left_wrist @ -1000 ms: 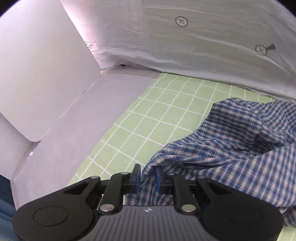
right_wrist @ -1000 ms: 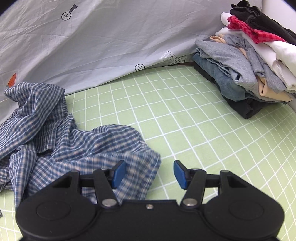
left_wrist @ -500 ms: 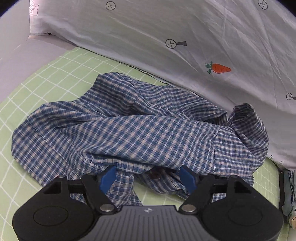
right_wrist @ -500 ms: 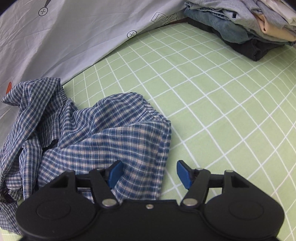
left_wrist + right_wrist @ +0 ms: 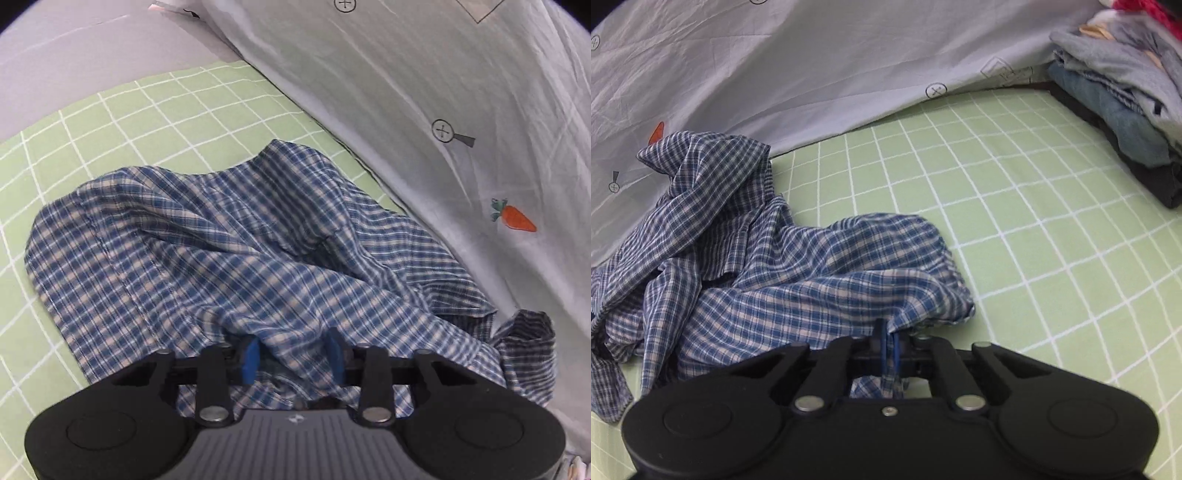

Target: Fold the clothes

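Folding has barely begun. The crumpled blue-and-white checked cotton shirt (image 5: 229, 258) lies in a heap, unspread, no fold made; it fills the middle and lower part of the left wrist view and the lower left of the right wrist view (image 5: 768, 280). It rests on the green sheet with a white grid (image 5: 1034, 229), likely a bed rather than a bench, against the pale grey draped cloth printed with carrots and small symbols (image 5: 461, 92).

The left gripper (image 5: 293, 352) has its blue fingers (image 5: 251, 354) closing with a bunched ridge of shirt between them; a gap remains, and whether the pads already bite cannot be told. The right gripper (image 5: 889, 349) has its fingers pressed nearly together, pinching a shirt edge at bottom centre.

Judged left to do: lift, spread flat, fold sleeves and body, then stack.

Counts: one checked shirt, two grippers. One stack of folded clothes (image 5: 1126, 110) at upper right of the right wrist view suggests other garments are done; roughly five or six layers, exact number unclear since it is blurred and cut off.
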{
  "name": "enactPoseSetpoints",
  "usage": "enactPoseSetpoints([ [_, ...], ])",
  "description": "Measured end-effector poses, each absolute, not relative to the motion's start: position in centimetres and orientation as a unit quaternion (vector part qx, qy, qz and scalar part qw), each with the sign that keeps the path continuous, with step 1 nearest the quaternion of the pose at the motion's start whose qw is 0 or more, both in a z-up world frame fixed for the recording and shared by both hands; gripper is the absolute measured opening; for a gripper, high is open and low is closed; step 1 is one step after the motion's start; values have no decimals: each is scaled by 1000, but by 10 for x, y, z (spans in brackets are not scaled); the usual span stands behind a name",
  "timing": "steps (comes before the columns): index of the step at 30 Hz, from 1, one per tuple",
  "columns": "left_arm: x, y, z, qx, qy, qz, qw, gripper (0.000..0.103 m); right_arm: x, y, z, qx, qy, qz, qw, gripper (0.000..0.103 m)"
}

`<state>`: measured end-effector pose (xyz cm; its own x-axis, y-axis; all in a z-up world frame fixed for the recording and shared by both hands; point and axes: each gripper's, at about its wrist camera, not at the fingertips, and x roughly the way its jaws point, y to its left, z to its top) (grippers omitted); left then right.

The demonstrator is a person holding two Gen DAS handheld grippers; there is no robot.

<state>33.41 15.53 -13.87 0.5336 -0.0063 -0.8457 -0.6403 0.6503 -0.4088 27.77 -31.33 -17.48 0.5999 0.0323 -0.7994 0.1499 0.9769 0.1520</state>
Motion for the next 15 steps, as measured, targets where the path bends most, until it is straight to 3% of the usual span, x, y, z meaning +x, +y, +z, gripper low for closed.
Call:
enactPoseSetpoints([
  [1, 336, 158, -143, -361, 443, 206, 794, 8, 285, -318, -171, 87, 438, -42, 894, 2],
  [3, 338, 162, -146, -355, 441, 214, 796, 3, 301, -333, -162, 71, 421, -61, 902, 2],
  [8, 352, 167, -129, -283, 434, 229, 824, 2, 340, -373, -131, -17, 356, -174, 918, 0],
  [12, 359, 180, -91, -224, 384, 229, 866, 2, 360, -420, -108, 90, 361, -184, 910, 0],
  [15, 358, 188, -67, -196, 353, 243, 882, 2, 356, -410, -112, 144, 365, -143, 909, 8],
])
